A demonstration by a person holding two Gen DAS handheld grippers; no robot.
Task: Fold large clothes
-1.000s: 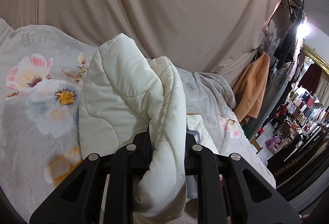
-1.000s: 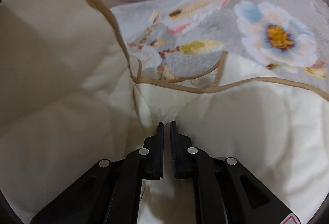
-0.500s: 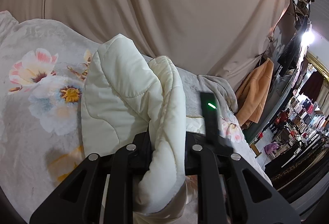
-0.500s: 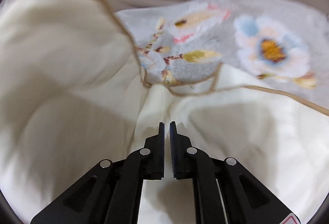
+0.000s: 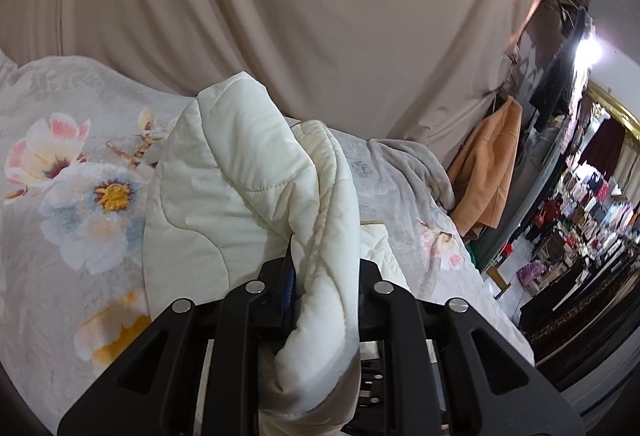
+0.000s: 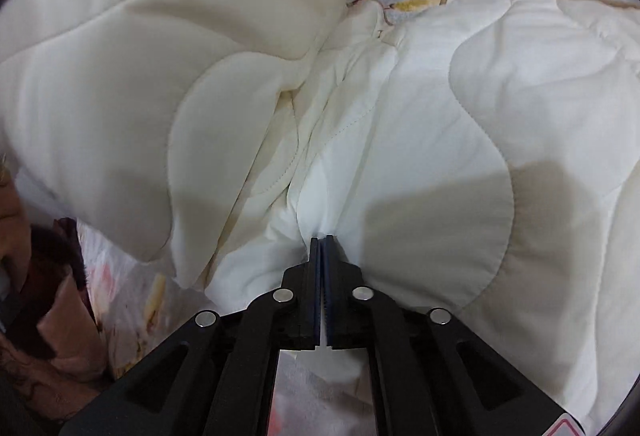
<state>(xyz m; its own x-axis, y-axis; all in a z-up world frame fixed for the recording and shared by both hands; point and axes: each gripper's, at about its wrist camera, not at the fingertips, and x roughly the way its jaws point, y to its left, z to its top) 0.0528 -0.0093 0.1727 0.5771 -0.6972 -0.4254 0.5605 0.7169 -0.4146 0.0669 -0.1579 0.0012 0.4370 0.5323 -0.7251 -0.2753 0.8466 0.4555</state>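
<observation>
A: Where is the cream quilted garment (image 5: pixel 248 188) seen?
B: Over the floral blanket (image 5: pixel 60 204); a thick fold is clamped by the left gripper (image 5: pixel 324 284).
A: And the right gripper (image 6: pixel 322 240)?
B: Its fingers are closed, a thin pinch of cloth caught at the tips.

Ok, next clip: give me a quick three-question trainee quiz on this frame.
1. True or false: the left claw is empty.
2. What does the cream quilted fabric lie on? A) a bare wooden table B) a grey floral blanket C) a green carpet
3. In the left wrist view, what colour is the garment hanging to the right of the beige curtain?

Key: 1 false, it clamps a thick fold of the cream quilted fabric. 2 B. 3 orange.
</observation>
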